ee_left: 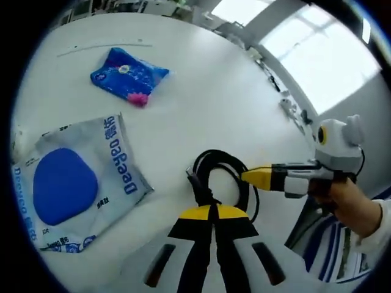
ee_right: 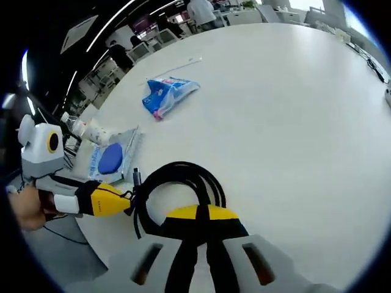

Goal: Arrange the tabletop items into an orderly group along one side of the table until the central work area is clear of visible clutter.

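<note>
While both grippers' fingers pinch it, the black cable coil (ee_left: 221,177) lies between them.

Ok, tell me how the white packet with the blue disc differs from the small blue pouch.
The white packet is larger, pale with blue lettering and one big blue disc; the small blue pouch is blue nearly all over, with a pink bit at one end. The packet lies nearer the coiled black cable; the pouch lies farther off. Both rest flat on the white table.

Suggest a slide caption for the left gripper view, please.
Both grippers grip a coiled black cable beside two packets on the white table.
</note>
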Available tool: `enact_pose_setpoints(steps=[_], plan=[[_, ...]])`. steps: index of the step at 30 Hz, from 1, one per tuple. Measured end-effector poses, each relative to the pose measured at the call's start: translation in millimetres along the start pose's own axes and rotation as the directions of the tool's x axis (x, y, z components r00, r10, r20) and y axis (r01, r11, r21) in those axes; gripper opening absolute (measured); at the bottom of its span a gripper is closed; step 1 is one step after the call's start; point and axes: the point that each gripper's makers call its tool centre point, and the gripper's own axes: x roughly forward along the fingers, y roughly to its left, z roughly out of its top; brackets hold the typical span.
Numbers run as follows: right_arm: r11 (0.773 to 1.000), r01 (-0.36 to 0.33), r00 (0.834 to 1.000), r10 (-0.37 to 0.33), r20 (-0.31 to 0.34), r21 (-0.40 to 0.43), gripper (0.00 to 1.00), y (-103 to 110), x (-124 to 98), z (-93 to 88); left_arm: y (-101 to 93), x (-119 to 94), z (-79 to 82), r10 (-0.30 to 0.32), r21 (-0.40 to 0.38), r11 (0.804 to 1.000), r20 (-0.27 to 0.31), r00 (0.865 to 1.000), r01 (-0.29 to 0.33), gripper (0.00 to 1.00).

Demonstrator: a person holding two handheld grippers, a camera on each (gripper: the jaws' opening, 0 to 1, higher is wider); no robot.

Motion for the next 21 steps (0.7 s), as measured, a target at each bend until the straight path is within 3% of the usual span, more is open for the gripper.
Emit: enact_pose_setpoints(steps=[21], plan=[[1.0,-0.007,1.0,0.007,-0.003,-0.02,0.0,2,4,-1.7,13.8,12,-3.6,0.024,0.008,1.0,-0.011,1.0,-0.024,0.0]])
